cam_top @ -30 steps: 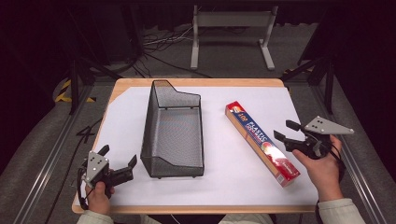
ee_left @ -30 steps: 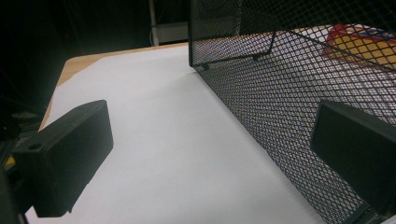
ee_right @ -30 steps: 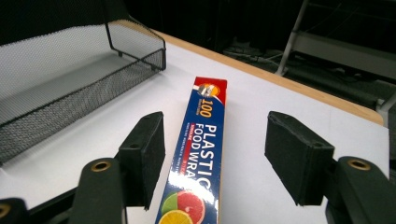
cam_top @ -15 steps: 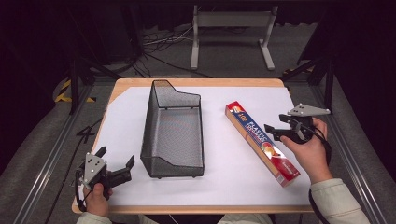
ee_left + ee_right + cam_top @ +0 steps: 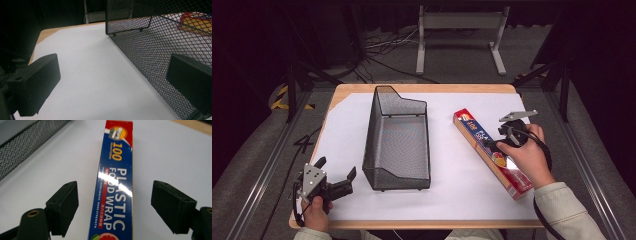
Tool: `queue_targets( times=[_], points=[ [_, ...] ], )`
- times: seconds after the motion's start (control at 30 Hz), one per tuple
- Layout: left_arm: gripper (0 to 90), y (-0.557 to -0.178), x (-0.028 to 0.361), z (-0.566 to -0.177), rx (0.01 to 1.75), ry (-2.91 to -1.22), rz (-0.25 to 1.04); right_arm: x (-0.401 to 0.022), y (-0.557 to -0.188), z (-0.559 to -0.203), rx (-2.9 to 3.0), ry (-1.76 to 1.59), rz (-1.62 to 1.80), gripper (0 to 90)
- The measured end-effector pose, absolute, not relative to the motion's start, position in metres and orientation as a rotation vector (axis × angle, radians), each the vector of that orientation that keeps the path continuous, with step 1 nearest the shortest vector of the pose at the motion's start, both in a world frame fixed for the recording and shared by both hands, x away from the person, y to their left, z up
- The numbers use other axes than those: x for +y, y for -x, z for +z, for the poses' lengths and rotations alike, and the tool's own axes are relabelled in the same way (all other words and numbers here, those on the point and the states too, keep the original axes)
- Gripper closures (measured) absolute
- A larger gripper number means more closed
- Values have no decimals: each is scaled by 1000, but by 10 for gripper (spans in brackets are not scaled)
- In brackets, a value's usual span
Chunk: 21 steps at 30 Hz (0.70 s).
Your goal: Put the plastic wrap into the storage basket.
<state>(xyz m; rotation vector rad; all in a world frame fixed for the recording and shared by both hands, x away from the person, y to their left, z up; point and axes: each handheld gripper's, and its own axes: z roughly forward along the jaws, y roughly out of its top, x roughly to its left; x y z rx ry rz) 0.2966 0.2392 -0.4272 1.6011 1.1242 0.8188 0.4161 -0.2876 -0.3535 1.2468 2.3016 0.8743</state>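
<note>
High view, desk: the wooden desk [image 5: 337, 97] carries a white sheet; bare wood shows along its far and left edges.
High view, basket: the black wire-mesh basket [image 5: 399, 140] stands mid-sheet, with open white room on both sides.
High view, box: the long blue and red plastic wrap box [image 5: 489, 150] lies slantwise right of the basket, near the right edge.
High view, right tool [image 5: 492, 145]: over the box's middle.
High view, left tool [image 5: 339, 172]: at the near left corner, just beside the basket.
Left gripper view: left tool [image 5: 112, 82] jaws wide apart over bare sheet; the basket's mesh wall crosses the right jaw.
Right gripper view: right tool [image 5: 115, 207] jaws have just been opening; they straddle the box without touching.
Writing: "100", "PLASTIC FOOD WRAP".
</note>
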Motion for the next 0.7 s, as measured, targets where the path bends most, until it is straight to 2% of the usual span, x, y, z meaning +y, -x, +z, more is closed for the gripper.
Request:
queue_targets(
  times=[0.2,0.7],
  points=[
    [1,-297,239,-427,1119,-1607,819,-282,-424,-367,2344,-1258,791,198],
    [1,-297,239,-428,1133,-1605,819,-284,-427,-398,2376,-1301,721,209]
  ],
)
